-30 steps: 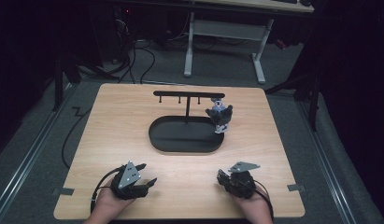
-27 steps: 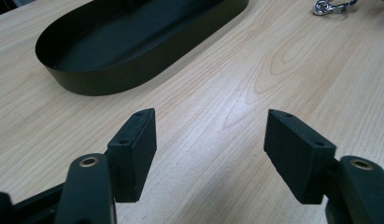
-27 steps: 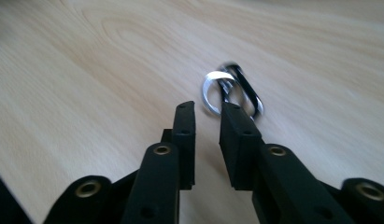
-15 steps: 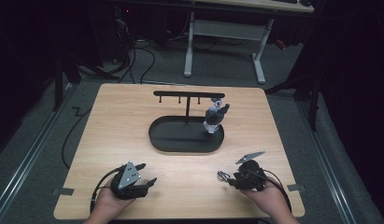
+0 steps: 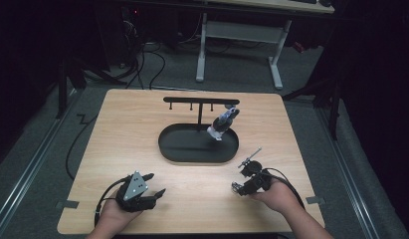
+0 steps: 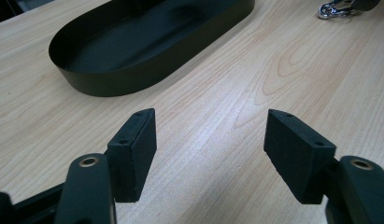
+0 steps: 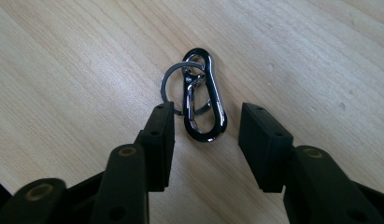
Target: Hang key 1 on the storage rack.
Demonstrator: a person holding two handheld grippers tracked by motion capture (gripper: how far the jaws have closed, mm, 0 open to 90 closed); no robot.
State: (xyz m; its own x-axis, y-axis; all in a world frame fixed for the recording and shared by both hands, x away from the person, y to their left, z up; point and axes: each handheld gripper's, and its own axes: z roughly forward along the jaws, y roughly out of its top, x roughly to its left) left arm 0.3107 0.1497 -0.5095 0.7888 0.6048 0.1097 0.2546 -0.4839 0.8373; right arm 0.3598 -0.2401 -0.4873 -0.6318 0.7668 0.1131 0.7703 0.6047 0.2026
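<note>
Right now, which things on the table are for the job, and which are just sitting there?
For the job, probably:
right tool, open around the clip
metal clip with its ring
hook stand

Just sitting there:
left tool, open over bare table
black tray
hanging keychain

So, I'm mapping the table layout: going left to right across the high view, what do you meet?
Left gripper → black oval tray → small grey object hanging from the rack → right gripper, near the table's front-right.
</note>
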